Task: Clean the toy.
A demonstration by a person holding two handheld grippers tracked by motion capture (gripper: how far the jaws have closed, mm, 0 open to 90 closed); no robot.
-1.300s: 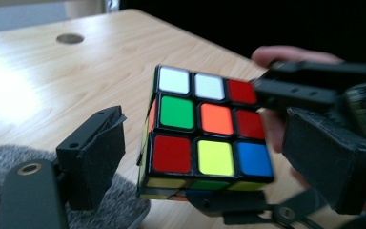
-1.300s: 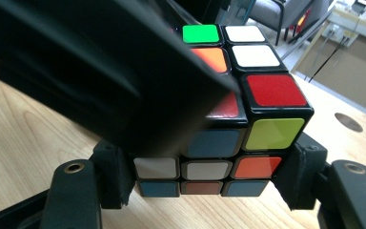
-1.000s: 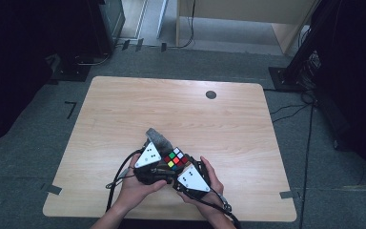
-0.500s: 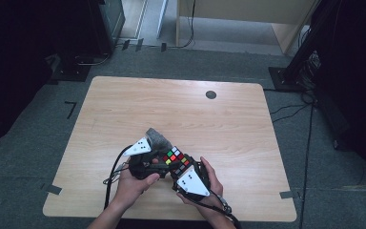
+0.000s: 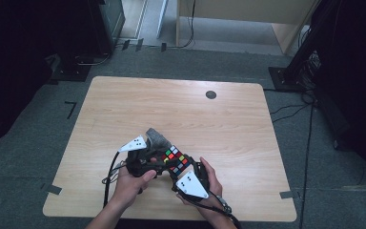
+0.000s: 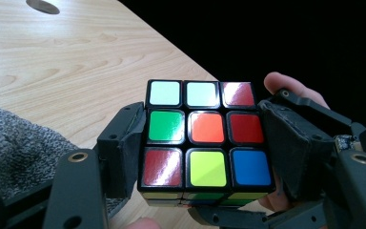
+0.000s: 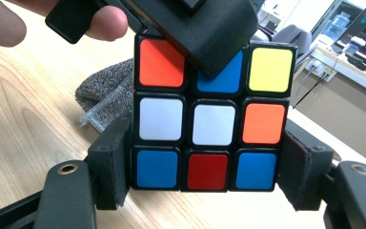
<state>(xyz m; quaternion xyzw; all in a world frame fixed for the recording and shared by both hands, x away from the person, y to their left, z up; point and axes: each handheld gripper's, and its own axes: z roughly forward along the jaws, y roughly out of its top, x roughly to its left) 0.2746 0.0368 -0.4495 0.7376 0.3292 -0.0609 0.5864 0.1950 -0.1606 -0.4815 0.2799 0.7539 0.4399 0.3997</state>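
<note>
A scrambled Rubik's cube (image 5: 175,160) hangs just above the table's front edge between both grippers. My left gripper (image 5: 166,161) comes in from the left. Its pads press the cube's two sides (image 6: 205,138) in the left gripper view, and its jaws have just been closing on the cube. My right gripper (image 5: 182,168) comes in from the front right, its pads against the cube's bottom row (image 7: 207,143), and its jaws have just eased open slightly. One finger (image 7: 214,43) of the left gripper covers the cube's top edge in the right gripper view.
A grey knitted cloth (image 5: 158,138) lies on the wooden table (image 5: 171,105) just behind the left gripper. A dark round hole (image 5: 211,94) sits near the table's far edge. Dark floor and cables surround the table.
The left hand and its gripper have shifted a little to the left. The cube and the right hand have stayed where they were.
</note>
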